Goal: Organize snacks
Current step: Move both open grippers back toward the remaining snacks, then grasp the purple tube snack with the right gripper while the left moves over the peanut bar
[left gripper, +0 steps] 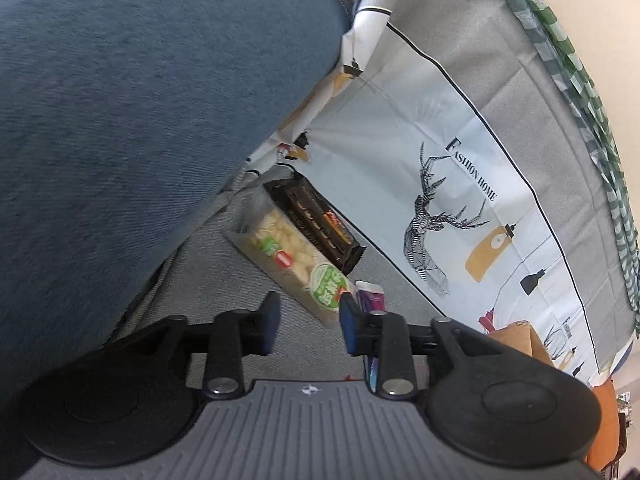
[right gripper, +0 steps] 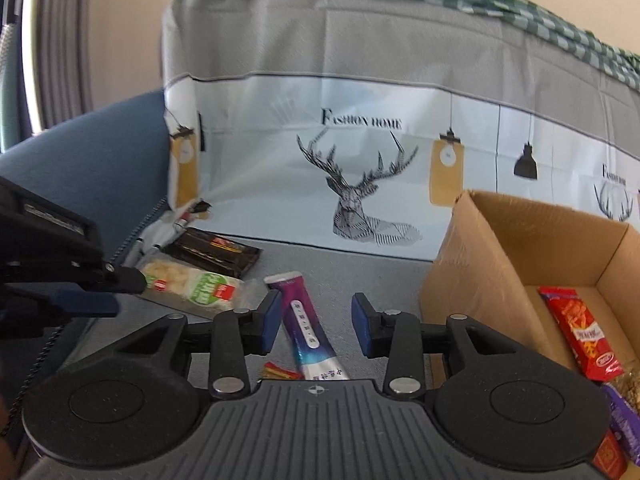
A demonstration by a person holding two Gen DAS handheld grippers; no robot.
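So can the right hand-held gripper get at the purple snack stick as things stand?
Probably yes: the right hand-held gripper is open with the purple snack stick lying between its fingers, nothing covering it.

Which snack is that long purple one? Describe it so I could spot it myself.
Start at the open cardboard box on the grey cushion. Left of it three loose packets lie below the deer-print cloth. The purple stick pack is nearest the box, slim, fading to blue-white, unlike the wider clear rice cracker pack and the dark brown biscuit pack behind it.

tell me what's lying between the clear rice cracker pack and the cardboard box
The purple snack stick, lying on the grey cover between the cracker pack and the box; clearest in the right wrist view.
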